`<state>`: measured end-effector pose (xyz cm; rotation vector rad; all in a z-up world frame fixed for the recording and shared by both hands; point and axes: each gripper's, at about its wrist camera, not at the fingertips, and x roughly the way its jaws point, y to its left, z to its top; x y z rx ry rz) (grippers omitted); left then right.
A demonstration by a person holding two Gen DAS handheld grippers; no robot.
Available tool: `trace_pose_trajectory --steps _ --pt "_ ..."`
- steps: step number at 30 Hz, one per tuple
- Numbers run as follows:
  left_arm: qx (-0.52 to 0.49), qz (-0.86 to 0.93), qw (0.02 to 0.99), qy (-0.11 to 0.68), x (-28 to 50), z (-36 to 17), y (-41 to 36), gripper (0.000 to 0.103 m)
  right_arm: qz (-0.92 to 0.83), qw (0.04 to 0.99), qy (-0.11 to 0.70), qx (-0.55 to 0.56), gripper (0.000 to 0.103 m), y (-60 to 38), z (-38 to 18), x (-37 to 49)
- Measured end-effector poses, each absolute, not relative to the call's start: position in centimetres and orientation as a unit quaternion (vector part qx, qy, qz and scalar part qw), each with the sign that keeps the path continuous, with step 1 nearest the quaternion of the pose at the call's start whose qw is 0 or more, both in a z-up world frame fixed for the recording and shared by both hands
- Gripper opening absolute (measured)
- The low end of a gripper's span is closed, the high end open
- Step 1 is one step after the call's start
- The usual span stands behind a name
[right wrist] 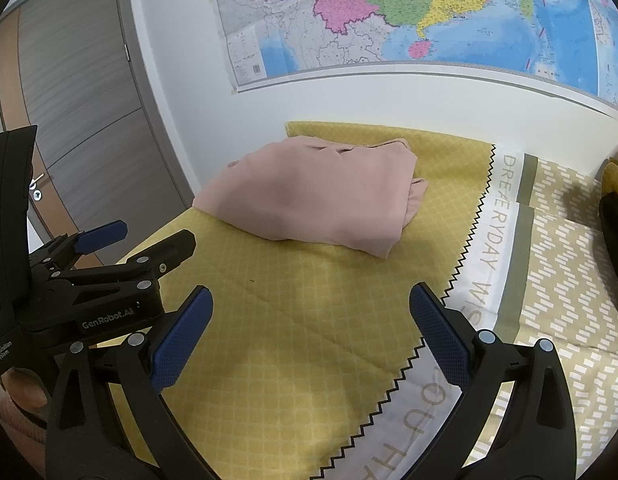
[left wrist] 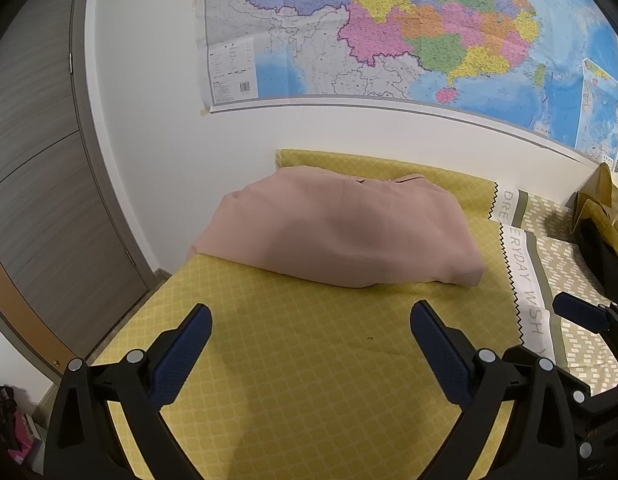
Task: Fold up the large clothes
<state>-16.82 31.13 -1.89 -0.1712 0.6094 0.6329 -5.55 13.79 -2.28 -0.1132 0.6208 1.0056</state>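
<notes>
A pink garment [left wrist: 341, 232] lies folded into a thick rectangle on the yellow bedspread [left wrist: 293, 360], near the wall. It also shows in the right wrist view [right wrist: 317, 192]. My left gripper [left wrist: 311, 332] is open and empty, hovering over the bedspread short of the garment. My right gripper [right wrist: 309, 316] is open and empty, also short of the garment. The left gripper [right wrist: 121, 240] shows at the left of the right wrist view, and the right gripper [left wrist: 581, 316] at the right edge of the left wrist view.
A white wall with a large colourful map [left wrist: 389, 28] runs behind the bed. A grey-brown door [left wrist: 37, 184] stands to the left. The bedspread turns white with lettering [right wrist: 489, 252] and then olive patterned on the right. A dark object [left wrist: 601, 260] lies at the far right.
</notes>
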Motion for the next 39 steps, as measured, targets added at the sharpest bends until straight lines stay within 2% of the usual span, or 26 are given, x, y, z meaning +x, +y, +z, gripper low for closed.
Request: trace_pose_trajectory --steps 39 --pt "-0.084 0.306 0.902 0.293 -17.17 -2.12 30.84 0.096 0.471 0.83 0.295 -0.053 0.097 13.85 -2.31 -5.98"
